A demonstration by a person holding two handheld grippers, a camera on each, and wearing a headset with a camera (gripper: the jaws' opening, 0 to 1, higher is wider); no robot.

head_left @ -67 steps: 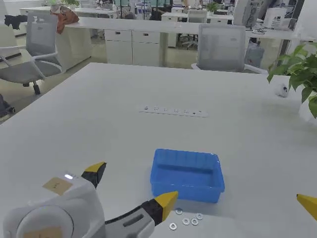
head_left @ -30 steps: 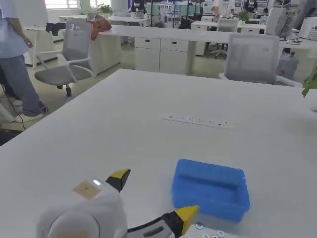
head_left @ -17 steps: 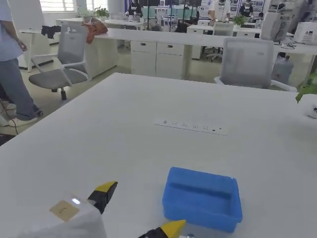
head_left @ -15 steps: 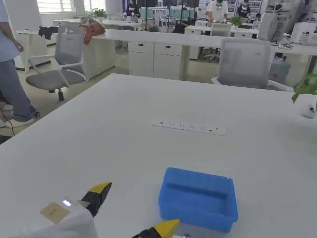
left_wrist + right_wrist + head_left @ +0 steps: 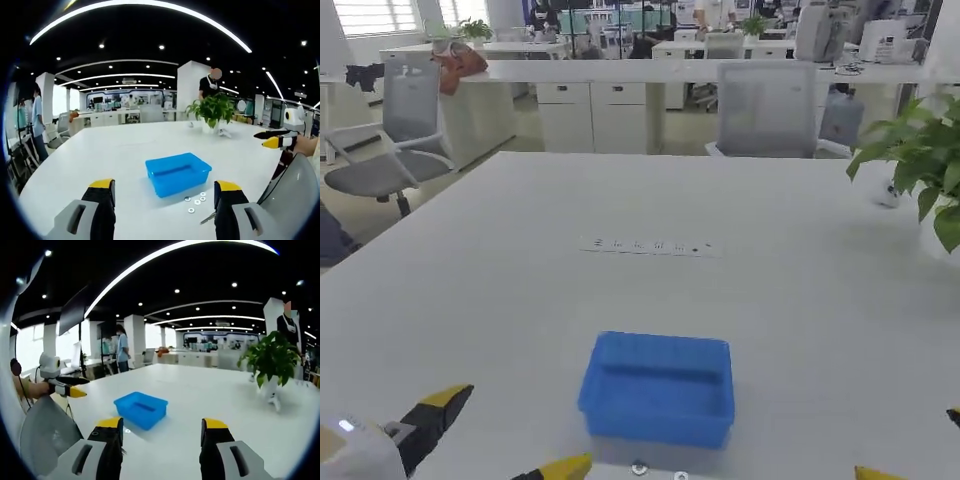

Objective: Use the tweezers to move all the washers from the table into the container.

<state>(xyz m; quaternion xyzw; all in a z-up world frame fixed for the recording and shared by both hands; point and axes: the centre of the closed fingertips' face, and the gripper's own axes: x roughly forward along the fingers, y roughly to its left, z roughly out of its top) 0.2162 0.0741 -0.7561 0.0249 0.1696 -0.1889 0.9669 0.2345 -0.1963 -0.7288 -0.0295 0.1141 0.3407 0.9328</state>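
Beside the spread, empty left gripper's (image 5: 165, 186) right jaw lie the tweezers (image 5: 208, 217), angled toward the washers (image 5: 196, 201); the right gripper (image 5: 162, 426), also spread, looks farther.

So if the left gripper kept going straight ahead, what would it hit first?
The left gripper would probably meet the blue container, just past the washers ahead of its open jaws; depth is unclear.

A white multi-socket power strip (image 5: 648, 245) lies flat at the centre of the head view. A green leafy potted plant (image 5: 920, 165) occupies the right edge. A grey mesh office chair (image 5: 767, 105) stands at upper centre, and a second grey chair (image 5: 408, 95) at upper left. An orange-brown bag (image 5: 460, 58) rests on a long white desk (image 5: 570, 70) at upper left. In the left gripper view, a person in a light blue shirt (image 5: 38, 112) stands at the left edge.
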